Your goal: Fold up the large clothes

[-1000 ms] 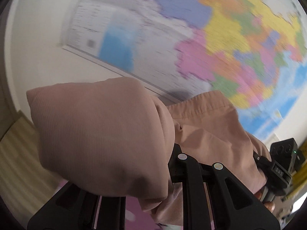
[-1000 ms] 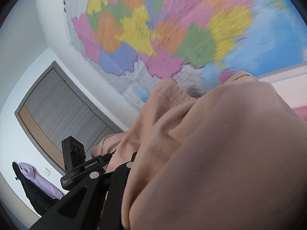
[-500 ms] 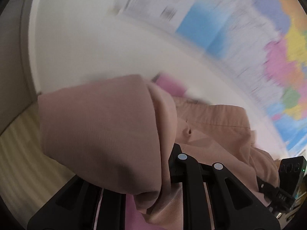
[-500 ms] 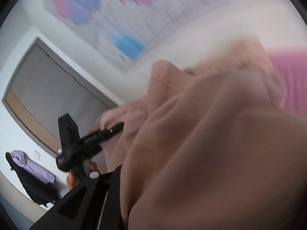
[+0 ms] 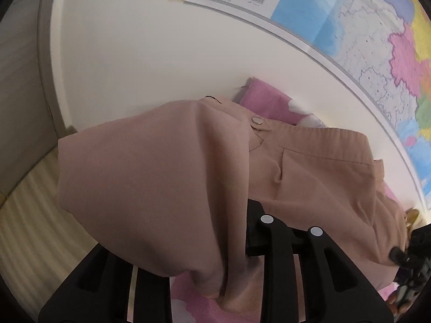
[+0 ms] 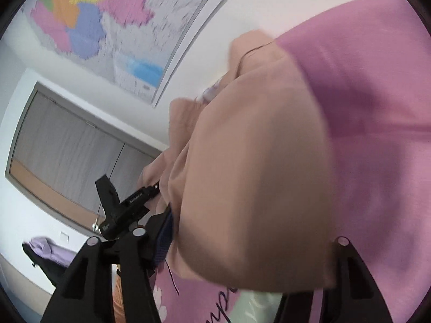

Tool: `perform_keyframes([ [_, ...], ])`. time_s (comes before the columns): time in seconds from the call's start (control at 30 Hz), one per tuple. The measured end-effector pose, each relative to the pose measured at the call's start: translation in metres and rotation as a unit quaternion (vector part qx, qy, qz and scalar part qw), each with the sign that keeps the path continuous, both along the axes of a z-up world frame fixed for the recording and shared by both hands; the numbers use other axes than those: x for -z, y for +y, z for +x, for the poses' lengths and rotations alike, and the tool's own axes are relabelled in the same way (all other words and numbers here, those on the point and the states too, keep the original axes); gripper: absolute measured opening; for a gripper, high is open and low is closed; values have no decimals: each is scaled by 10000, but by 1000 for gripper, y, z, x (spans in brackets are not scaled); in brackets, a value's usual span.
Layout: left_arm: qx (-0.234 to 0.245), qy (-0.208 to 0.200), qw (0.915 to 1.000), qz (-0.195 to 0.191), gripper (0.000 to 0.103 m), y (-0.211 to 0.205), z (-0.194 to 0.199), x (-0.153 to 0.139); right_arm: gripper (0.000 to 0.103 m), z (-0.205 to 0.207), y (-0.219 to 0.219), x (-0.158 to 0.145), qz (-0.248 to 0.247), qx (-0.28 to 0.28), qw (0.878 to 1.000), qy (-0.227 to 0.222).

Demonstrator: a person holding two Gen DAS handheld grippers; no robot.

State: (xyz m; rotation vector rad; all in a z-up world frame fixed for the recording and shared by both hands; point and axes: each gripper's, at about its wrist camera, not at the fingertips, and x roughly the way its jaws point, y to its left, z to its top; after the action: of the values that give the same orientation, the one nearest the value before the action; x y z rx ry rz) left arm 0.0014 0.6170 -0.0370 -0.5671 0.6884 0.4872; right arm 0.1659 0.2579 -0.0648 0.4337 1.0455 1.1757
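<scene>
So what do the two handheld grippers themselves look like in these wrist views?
Both are matte black plastic. The left gripper has angular finger arms with triangular cut-outs and round silver pivot pins. The right gripper is built the same, with a dark blue ribbed pad on one finger. From the right wrist view, the left one also shows a boxy black body with small white lettering, too small to read. No cables or sleeves are visible.

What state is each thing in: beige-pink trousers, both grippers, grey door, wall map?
Beige-pink cloth trousers: bunched, draped over both grippers.
Left gripper: jaws just opening; cloth hides the grip.
Right gripper: jaws just opened wide, cloth between them.
Grey sliding door: closed.
Colourful wall map: hanging flat.
</scene>
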Motion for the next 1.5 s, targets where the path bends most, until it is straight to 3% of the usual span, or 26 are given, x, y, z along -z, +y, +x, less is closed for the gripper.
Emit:
perform_keyframes([
  [0.13,-15,114,9997,236,30,-7,0,-5,26,2,-5,-5,60,-14,9999,-120],
  [0.27,-8,240,9986,479,31,-13,0,-8,23,-7,-6,-7,-38,-9,9994,-335],
  [0.73,15,455,9951,880,37,-17,4,-6,23,-7,2,10,-425,11,9988,-239],
  [0.9,-39,533,9952,823,42,-16,4,-6,24,-8,4,11,-536,-1,9982,-255],
  [0.97,-104,651,9946,808,51,-14,7,-5,30,-10,5,9,-710,19,9969,-344],
  [1.03,-105,710,9939,837,53,-15,5,-5,33,-12,6,6,-807,-36,9959,-417],
  [1.27,-30,761,9928,929,66,-20,-9,-16,47,-28,3,-14,-1393,-162,9850,-1009],
  [1.5,23,782,9911,1076,73,-29,-27,-31,50,-43,-17,-28,-1852,-415,9741,-1232],
])
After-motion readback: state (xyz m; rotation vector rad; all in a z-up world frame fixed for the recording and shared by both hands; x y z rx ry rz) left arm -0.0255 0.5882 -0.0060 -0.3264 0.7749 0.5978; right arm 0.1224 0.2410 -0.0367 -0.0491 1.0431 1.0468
